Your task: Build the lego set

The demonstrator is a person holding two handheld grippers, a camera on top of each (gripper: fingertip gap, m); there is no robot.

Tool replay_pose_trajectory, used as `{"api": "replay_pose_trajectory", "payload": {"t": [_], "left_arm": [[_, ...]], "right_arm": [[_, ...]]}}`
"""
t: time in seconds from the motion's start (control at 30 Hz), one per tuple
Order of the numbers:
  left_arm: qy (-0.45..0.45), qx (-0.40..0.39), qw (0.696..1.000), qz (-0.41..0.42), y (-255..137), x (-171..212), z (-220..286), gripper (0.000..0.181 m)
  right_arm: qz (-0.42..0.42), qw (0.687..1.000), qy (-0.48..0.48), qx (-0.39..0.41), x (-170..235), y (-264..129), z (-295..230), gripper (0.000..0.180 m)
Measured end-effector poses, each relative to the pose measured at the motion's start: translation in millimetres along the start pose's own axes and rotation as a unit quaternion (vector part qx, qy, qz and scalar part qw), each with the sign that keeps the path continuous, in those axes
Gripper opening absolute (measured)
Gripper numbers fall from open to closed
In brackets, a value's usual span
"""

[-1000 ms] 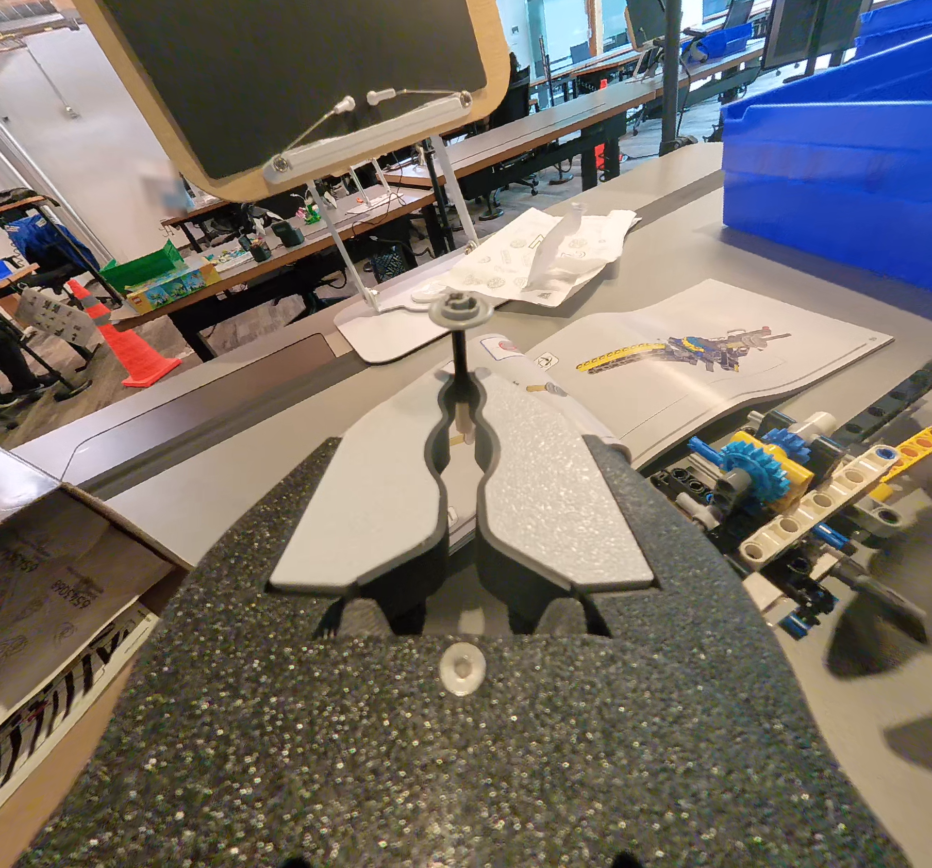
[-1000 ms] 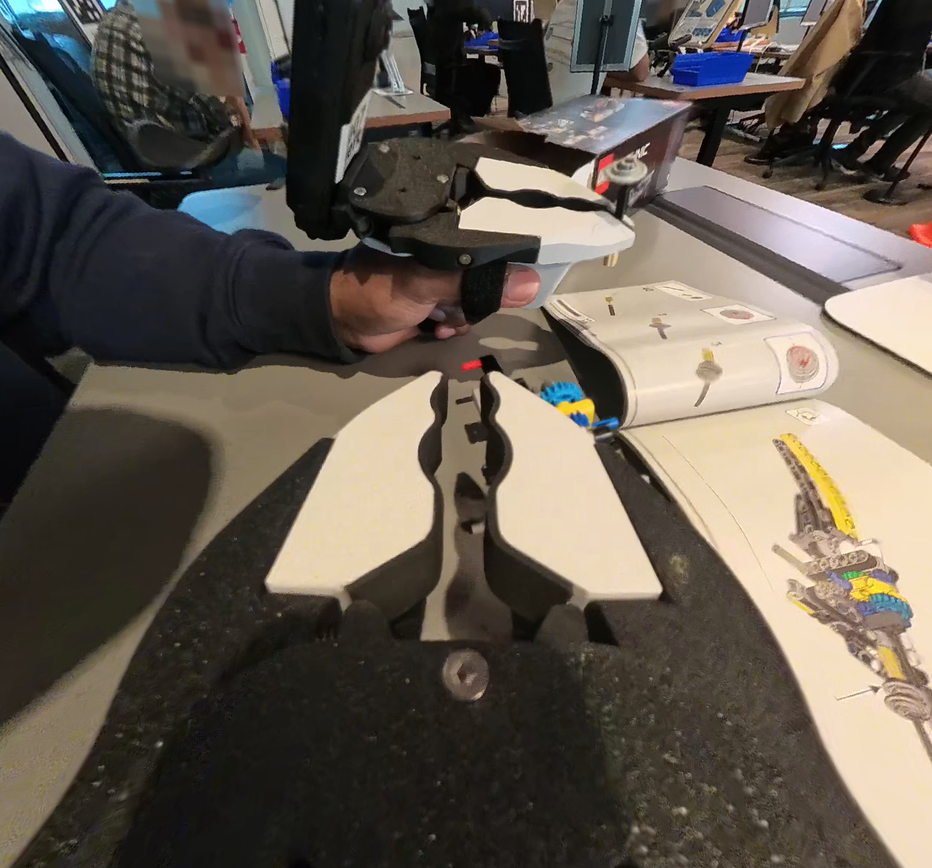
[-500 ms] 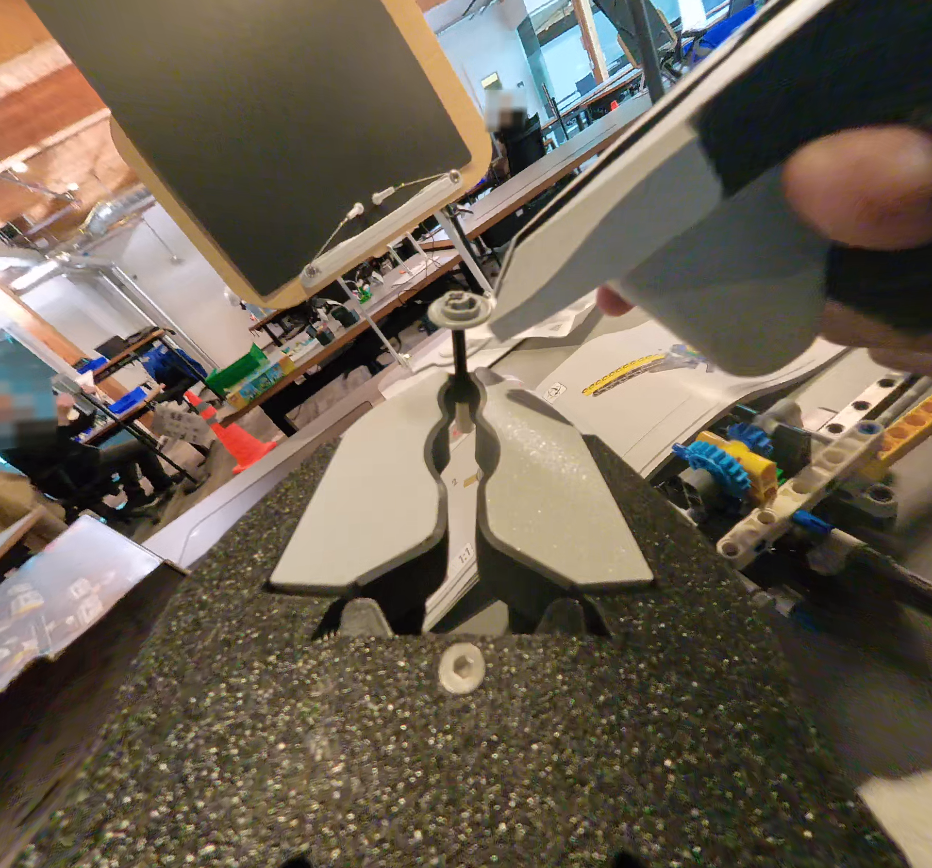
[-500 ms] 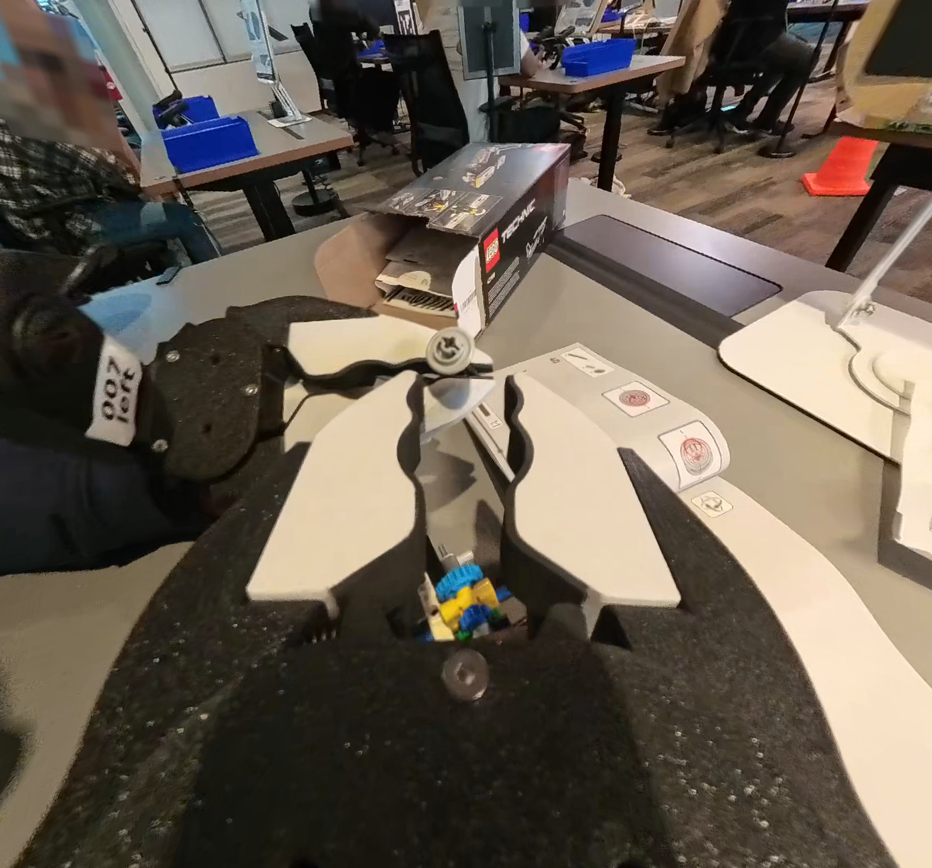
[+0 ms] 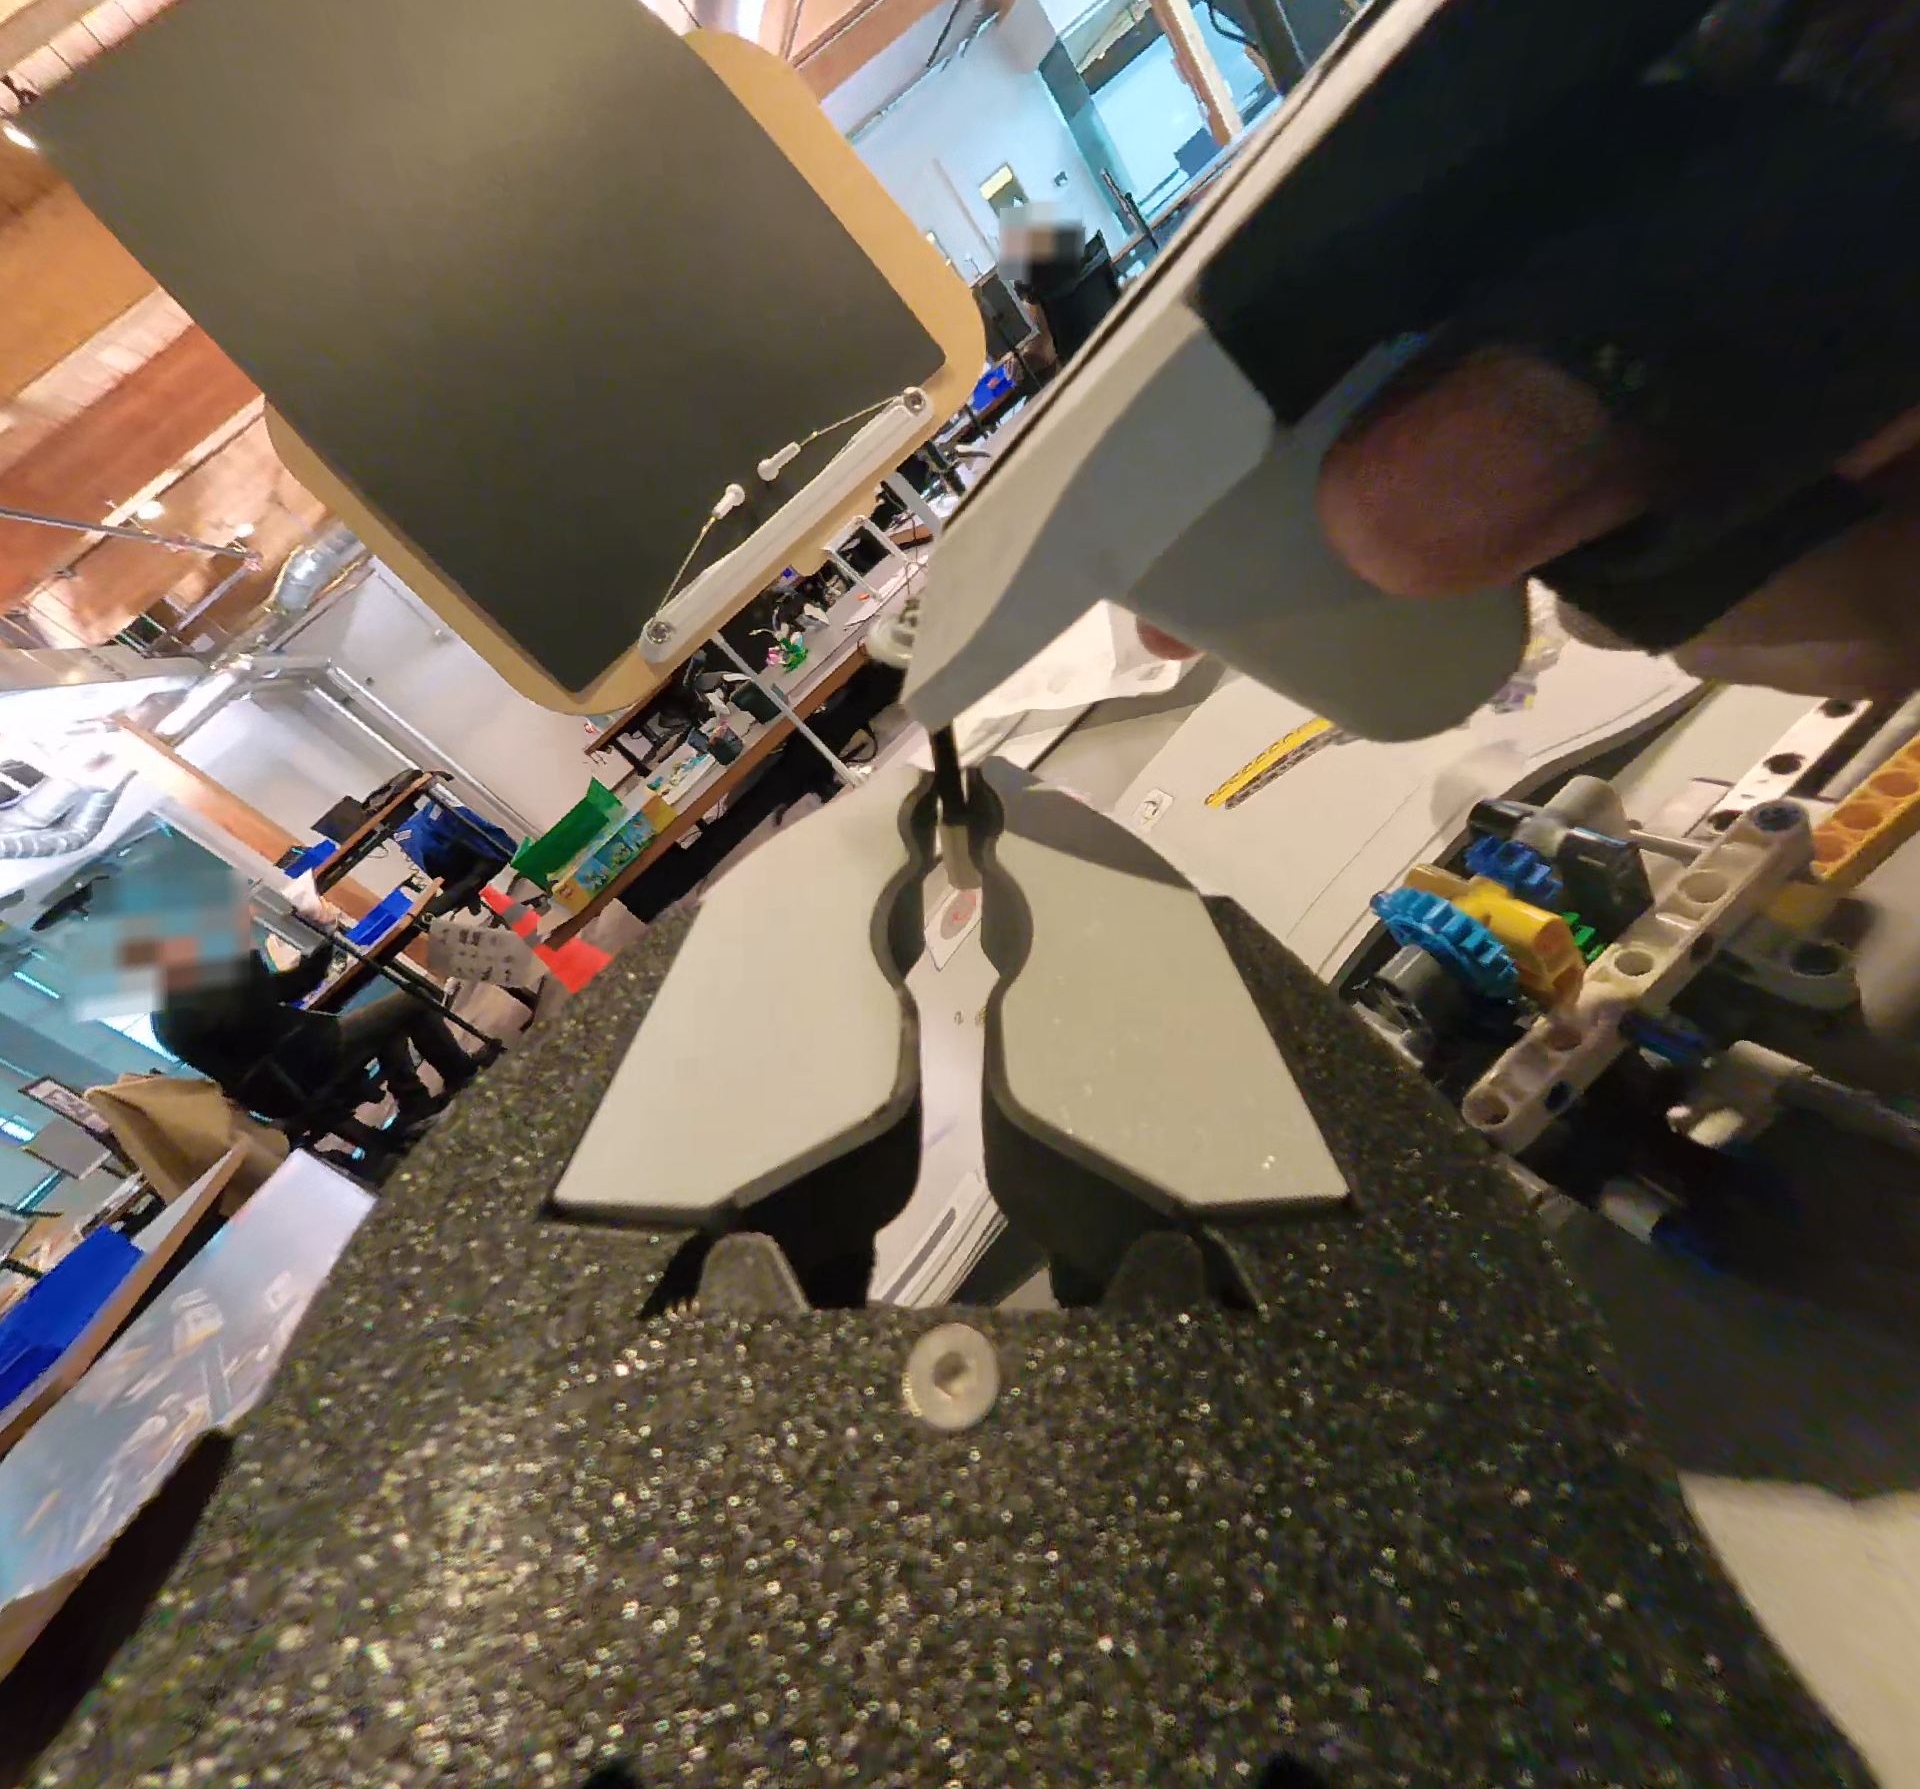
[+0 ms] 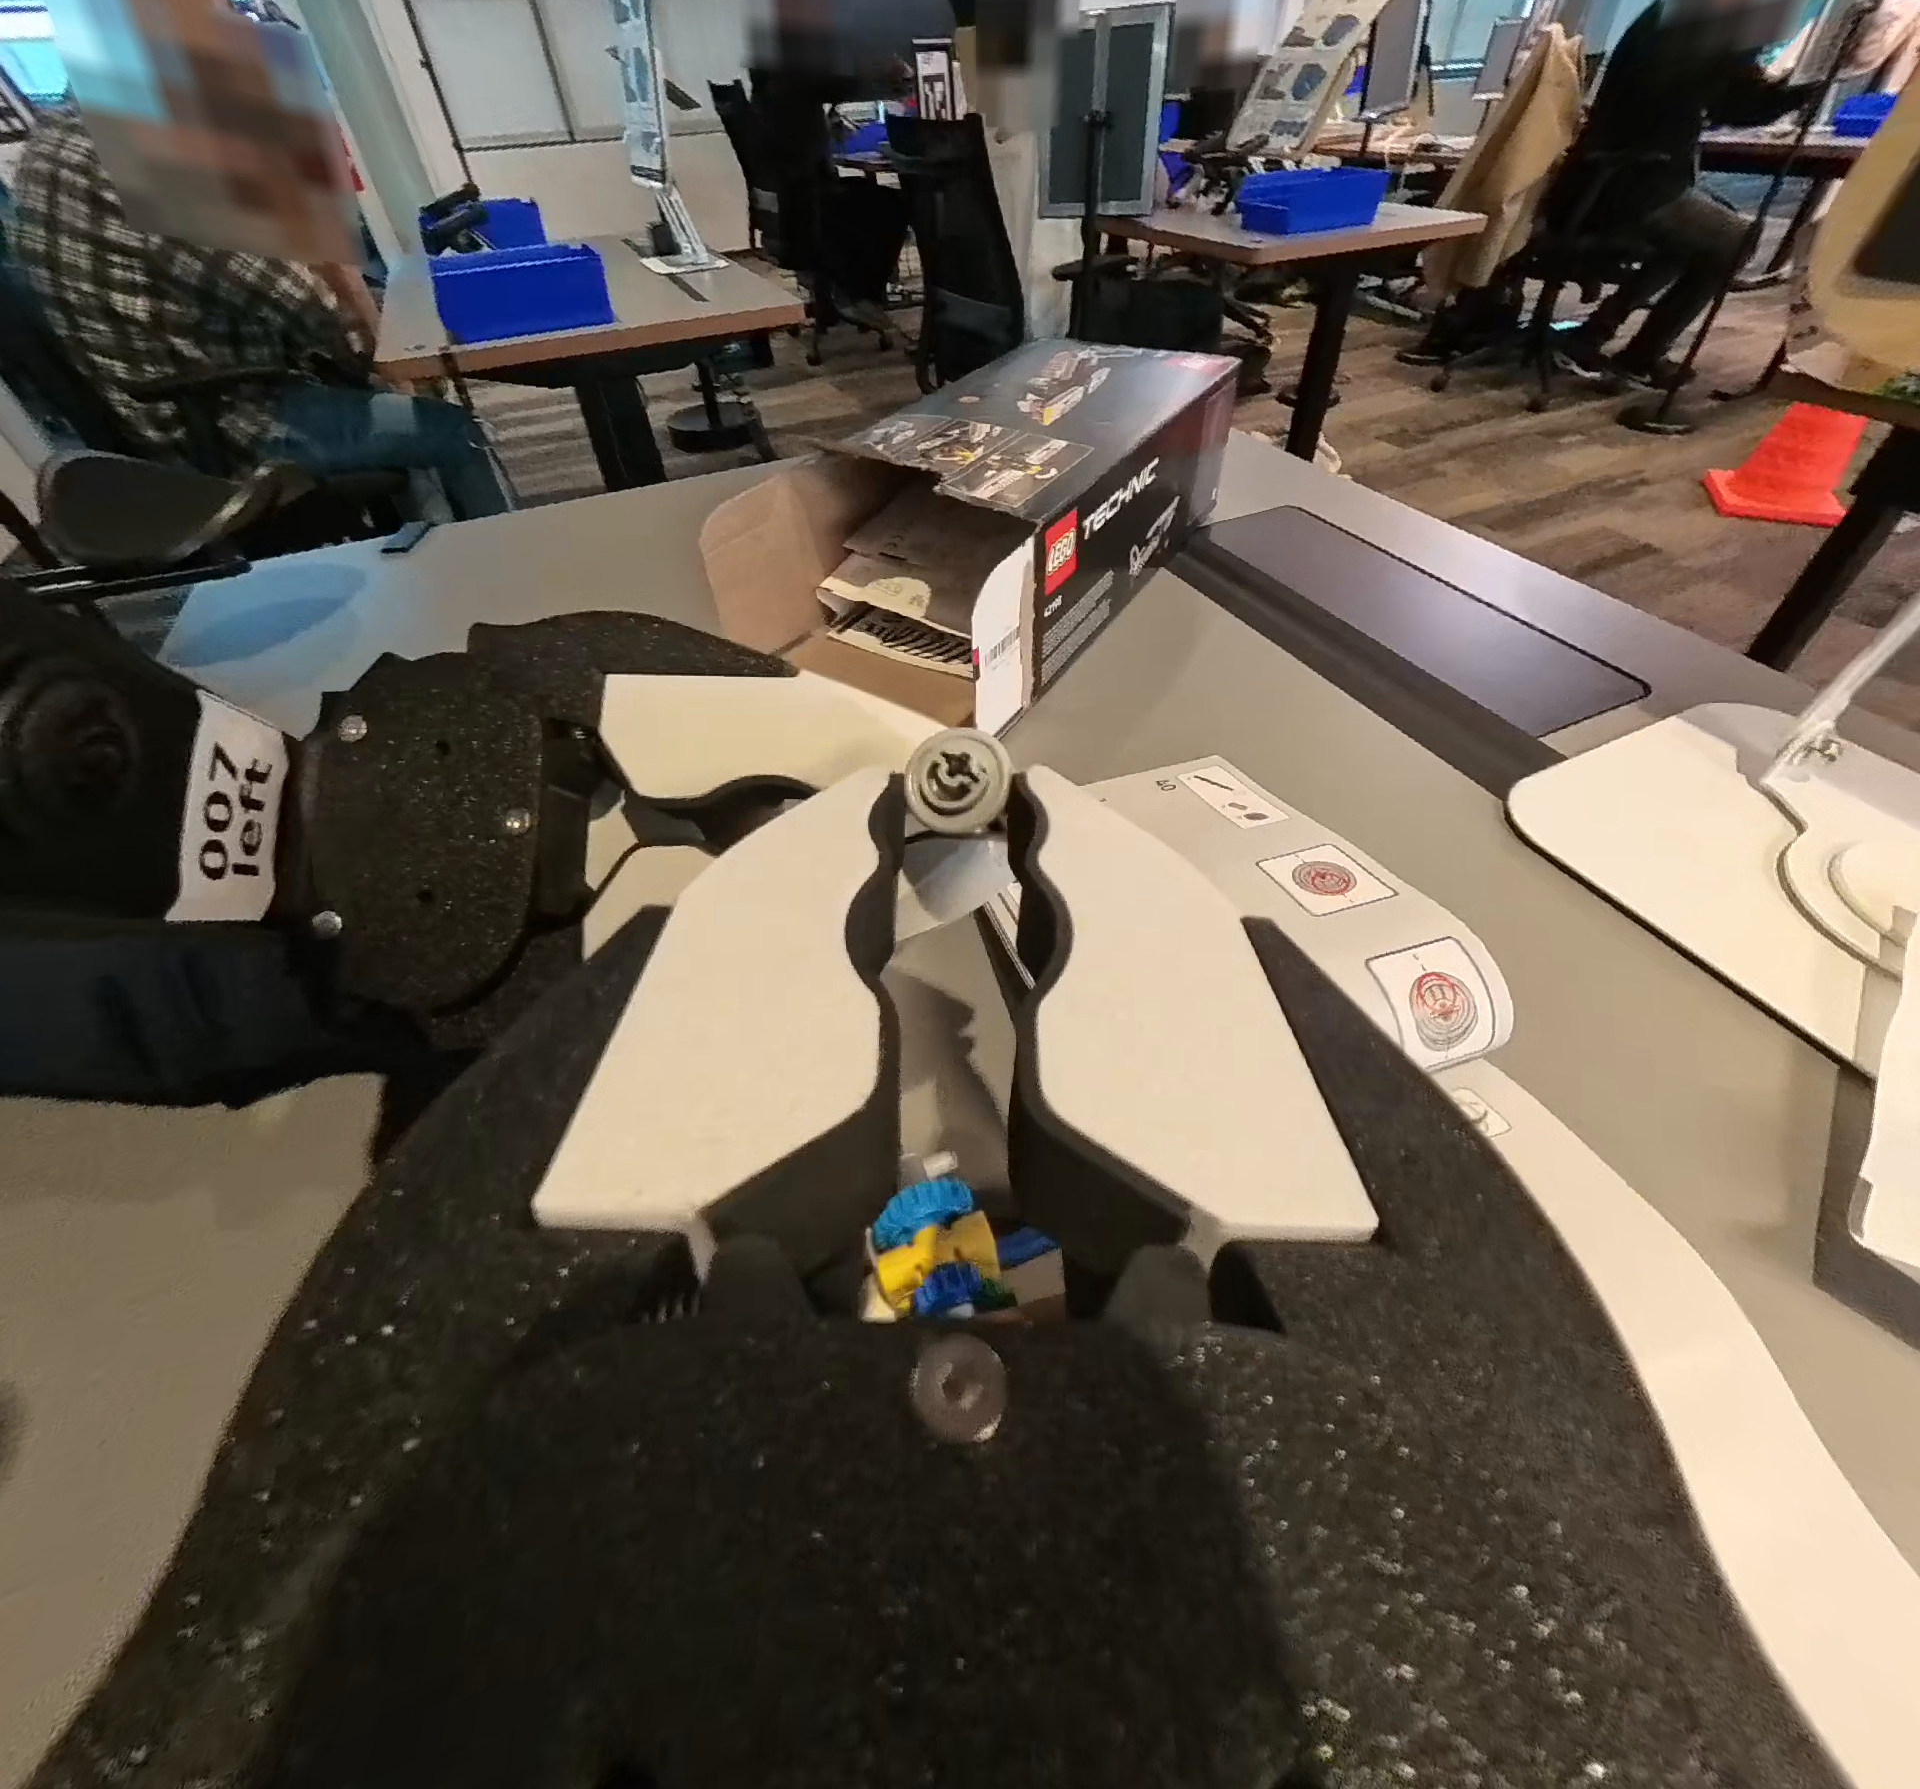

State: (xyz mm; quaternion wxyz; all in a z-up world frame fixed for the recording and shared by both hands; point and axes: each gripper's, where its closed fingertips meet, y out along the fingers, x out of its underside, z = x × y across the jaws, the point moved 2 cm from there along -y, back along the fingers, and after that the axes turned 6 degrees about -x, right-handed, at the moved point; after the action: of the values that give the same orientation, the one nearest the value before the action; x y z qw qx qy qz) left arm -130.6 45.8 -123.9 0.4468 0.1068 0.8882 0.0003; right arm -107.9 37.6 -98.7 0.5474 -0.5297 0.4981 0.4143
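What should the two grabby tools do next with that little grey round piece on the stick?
Probably close the right tool gently on the grey round piece, which sits between its open tips. The left tool grips the black stick below it, so the right one could then take or turn the piece.

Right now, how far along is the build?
Done: a partial model with blue gears and a white beam sits on the table beside the open manual. In hand: the left gripper holds a black axle topped by a grey disc; the right gripper brackets the disc. Left: fitting it to the model.
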Motion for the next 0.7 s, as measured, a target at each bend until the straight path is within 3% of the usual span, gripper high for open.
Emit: {"api": "replay_pose_trajectory", "payload": {"t": [0.2,0.43,0.6,0.7], "left_arm": [[-0.050,0.031,0.998,0.027,-1,-3,-5,0.013],[-0.153,0.146,0.975,0.061,-3,-7,-3,0.023],[-0.152,0.193,0.967,0.066,-7,-8,2,0.024],[-0.134,0.202,0.967,0.078,-10,-12,5,0.015]], "right_arm": [[-0.005,0.999,-0.010,-0.038,-3,-7,6,0.019],[0.009,0.995,0.017,-0.099,-10,-18,9,0.019],[0.012,0.988,0.034,-0.152,-11,-22,1,0.018],[0.001,0.986,0.032,-0.164,-8,-21,-2,0.018]]}}
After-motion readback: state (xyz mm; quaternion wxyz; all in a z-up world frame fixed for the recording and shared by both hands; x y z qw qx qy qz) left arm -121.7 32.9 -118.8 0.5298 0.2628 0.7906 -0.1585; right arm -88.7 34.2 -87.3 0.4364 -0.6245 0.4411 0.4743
